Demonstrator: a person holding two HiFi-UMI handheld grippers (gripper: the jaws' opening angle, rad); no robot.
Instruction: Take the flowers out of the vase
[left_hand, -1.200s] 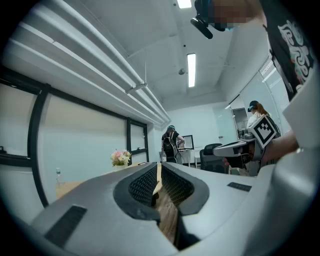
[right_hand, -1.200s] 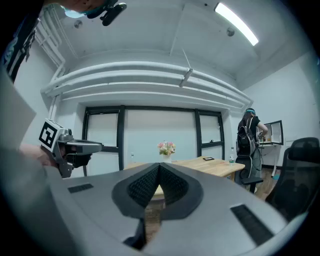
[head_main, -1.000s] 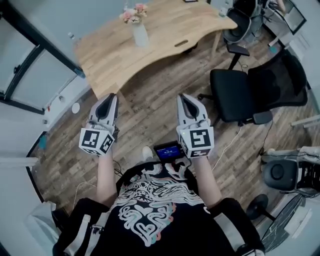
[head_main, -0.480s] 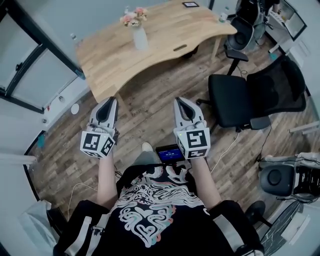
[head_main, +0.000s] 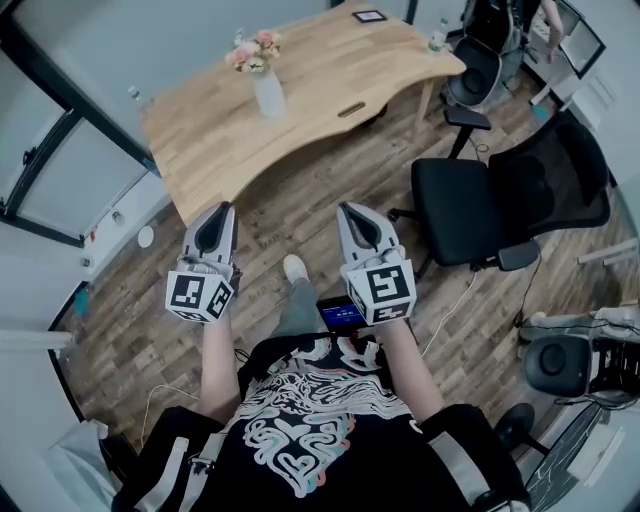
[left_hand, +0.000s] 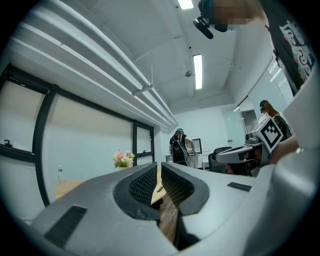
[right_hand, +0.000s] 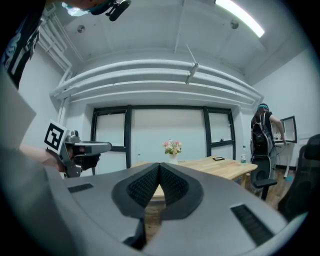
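**Closing on the table, flowers untouched**

Stands nearer the wooden table (head_main: 300, 120) than a second ago. Shows the white vase (head_main: 268, 97) and its pink flowers (head_main: 252, 52) lower in the head view, with a shoe (head_main: 294, 268) stepping forward. Means approach only, with nothing pulled out yet. Carries the left gripper (head_main: 222, 208) all but pressed together and empty, and the right gripper (head_main: 348, 208) fully pressed together, also empty. Leaves the flowers upright in the vase on the tabletop, well apart from both grippers and ahead of them.

Head view looks steeply down; both gripper views face the table (head_main: 320, 75).
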